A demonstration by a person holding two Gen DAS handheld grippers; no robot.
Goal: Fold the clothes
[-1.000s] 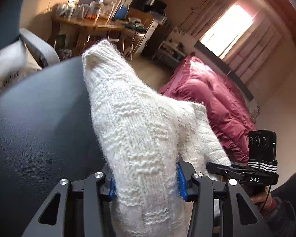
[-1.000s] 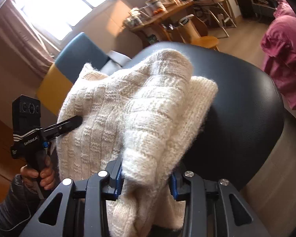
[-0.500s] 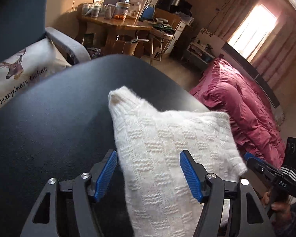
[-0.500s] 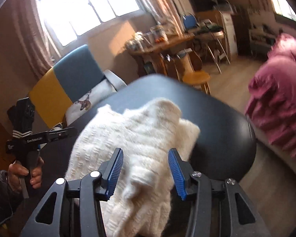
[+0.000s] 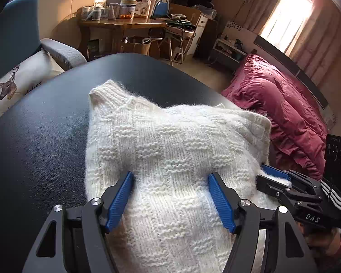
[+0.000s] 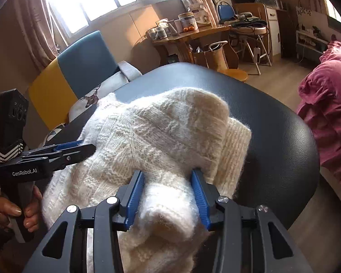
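Across the black table (image 5: pixel 45 136) my sweater (image 5: pixel 170 150) lies bundled, roughly folded yet untidy, both my left gripper (image 5: pixel 170 195) and right gripper (image 6: pixel 168 193) spread apart astride it.

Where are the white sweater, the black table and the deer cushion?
white sweater (image 5: pixel 170 150): left wrist view, on its knitted top fold.
black table (image 5: pixel 41 136): left wrist view, on bare surface left of the sweater.
deer cushion (image 5: pixel 13 84): left wrist view, on the deer print.
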